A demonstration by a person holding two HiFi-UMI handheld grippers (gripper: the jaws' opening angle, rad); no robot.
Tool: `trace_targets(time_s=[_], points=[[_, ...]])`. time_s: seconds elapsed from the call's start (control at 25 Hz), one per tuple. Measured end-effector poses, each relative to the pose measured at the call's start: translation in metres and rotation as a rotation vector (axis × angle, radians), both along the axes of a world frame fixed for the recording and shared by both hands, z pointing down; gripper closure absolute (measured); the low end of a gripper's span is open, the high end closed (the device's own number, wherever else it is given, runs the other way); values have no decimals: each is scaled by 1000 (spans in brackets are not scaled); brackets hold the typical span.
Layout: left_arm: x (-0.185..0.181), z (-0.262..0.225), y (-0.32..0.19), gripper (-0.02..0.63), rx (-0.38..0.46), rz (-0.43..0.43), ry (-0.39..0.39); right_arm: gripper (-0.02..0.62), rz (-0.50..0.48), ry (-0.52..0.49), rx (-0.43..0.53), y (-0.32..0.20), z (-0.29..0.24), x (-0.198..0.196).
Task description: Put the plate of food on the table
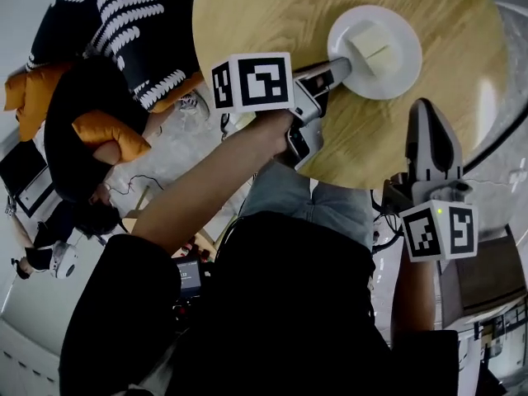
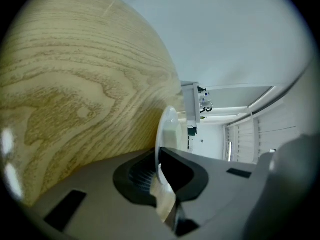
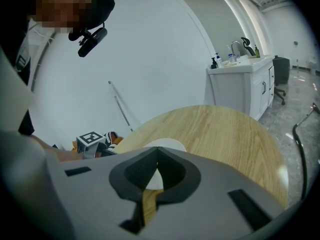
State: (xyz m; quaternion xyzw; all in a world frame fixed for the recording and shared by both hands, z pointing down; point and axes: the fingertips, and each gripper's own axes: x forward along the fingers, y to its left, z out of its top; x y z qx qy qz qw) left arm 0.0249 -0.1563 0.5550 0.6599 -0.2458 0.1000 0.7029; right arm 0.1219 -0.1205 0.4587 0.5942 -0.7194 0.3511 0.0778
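The white plate point(image 1: 405, 66) sits on the round wooden table point(image 1: 272, 15), inside its near edge and right of its middle. A pale yellow block of food point(image 1: 373, 46) lies on the plate, roughly at its centre. The left gripper point(image 1: 345, 66) reaches in from the table's near edge, and its jaws are clamped on the plate's near-left rim. In the left gripper view the thin rim stands edge-on between the dark pads. The right gripper point(image 1: 423, 106) hangs over the table's near-right edge, apart from the plate. Its jaws are pressed together with nothing between them, and they point across the tabletop. Off the table's left edge, a black-and-white striped cushion point(image 1: 136, 19) lies beside an orange cushion point(image 1: 106, 130).
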Motion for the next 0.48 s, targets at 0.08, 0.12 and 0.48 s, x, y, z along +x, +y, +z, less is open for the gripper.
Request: trace_targets(time_s=[0.08, 0.12, 0.48], points=[[0, 1, 1, 589, 1, 26, -7, 589, -3, -2, 2, 0, 2, -3], [0, 2, 2, 589, 1, 42, -6, 589, -5, -2, 2, 0, 3, -3], [1, -7, 1, 588, 15, 122, -37, 589, -22, -11, 11, -5, -4, -8]])
